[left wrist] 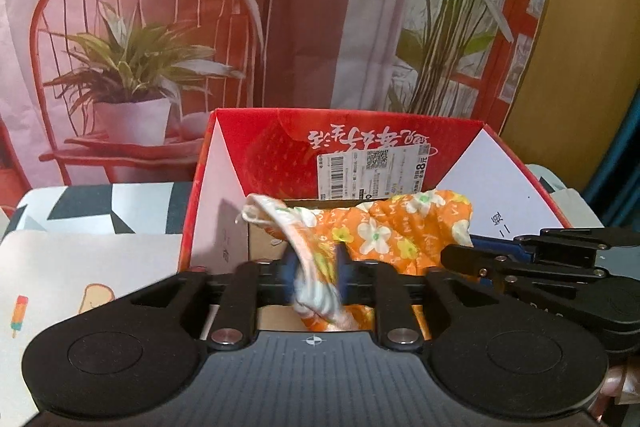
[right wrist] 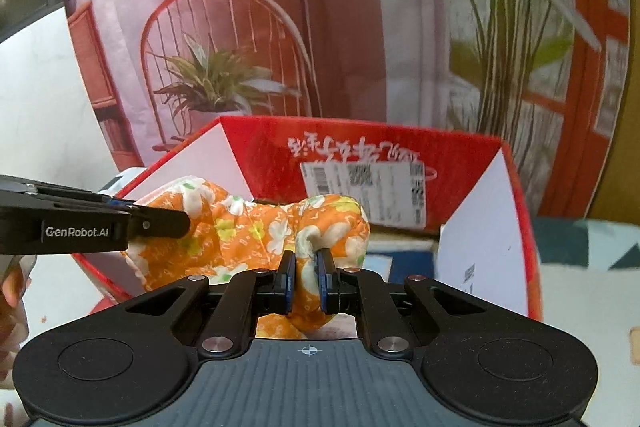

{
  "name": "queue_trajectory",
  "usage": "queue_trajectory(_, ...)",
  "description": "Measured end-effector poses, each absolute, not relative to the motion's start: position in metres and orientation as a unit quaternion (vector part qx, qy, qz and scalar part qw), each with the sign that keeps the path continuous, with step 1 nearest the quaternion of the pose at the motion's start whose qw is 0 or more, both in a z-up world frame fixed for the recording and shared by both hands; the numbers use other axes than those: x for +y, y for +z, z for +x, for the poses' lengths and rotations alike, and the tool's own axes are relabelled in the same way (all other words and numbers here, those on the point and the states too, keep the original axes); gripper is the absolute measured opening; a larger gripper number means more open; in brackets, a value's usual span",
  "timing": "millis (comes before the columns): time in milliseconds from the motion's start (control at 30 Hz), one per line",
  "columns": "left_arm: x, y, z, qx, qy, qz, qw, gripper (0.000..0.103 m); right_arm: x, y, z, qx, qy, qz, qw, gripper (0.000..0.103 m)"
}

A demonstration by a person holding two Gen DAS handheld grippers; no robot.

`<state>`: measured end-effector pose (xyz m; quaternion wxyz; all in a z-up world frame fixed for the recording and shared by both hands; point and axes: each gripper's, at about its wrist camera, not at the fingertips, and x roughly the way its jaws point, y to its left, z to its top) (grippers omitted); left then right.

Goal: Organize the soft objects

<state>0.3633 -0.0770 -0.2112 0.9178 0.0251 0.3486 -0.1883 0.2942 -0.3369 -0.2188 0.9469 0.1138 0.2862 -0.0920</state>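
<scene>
An orange floral cloth (left wrist: 384,231) hangs over the open red cardboard box (left wrist: 280,143), held between both grippers. My left gripper (left wrist: 316,273) is shut on one end of the cloth, near its white edge. My right gripper (right wrist: 307,281) is shut on the other end of the cloth (right wrist: 256,231). In the left wrist view the right gripper (left wrist: 540,259) comes in from the right. In the right wrist view the left gripper (right wrist: 172,223) comes in from the left. The box (right wrist: 480,239) has white inner flaps and a label on its far wall.
A printed backdrop (left wrist: 160,27) with a red chair and plants stands behind the box. A patterned mat (left wrist: 100,207) lies left of the box, with a white illustrated sheet (left wrist: 80,287) in front of it.
</scene>
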Motion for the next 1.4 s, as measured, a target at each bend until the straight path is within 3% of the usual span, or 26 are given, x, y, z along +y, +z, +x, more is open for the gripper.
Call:
queue_trajectory(67, -0.074, -0.208, 0.361, 0.341, -0.183, 0.019, 0.922, 0.059, -0.338, -0.22, 0.294, 0.29, -0.093, 0.126, 0.944, 0.011)
queue_trajectory(133, -0.072, -0.202, 0.359, 0.333, -0.182, 0.012, 0.925, 0.062, -0.339, -0.221, 0.294, 0.291, -0.096, 0.14, 0.942, 0.011)
queue_trajectory(300, -0.067, -0.192, 0.352, 0.319, -0.184, 0.009, 0.93, 0.063, -0.34, -0.223, 0.29, 0.294, -0.123, 0.141, 0.937, 0.013)
queue_trajectory(400, -0.064, -0.189, 0.345, 0.315, -0.184, 0.011, 0.931, 0.063, -0.337, -0.219, 0.283, 0.283, -0.15, 0.118, 0.94, 0.024)
queue_trajectory(933, -0.023, -0.186, 0.256, 0.299, -0.19, -0.018, 0.935, 0.063, -0.296, -0.19, 0.187, 0.179, -0.132, 0.099, 0.97, 0.027)
queue_trajectory(1400, -0.01, -0.232, 0.183, 0.36, -0.191, -0.045, 0.912, 0.063, -0.257, -0.238, 0.114, 0.225, -0.119, 0.128, 0.959, 0.027)
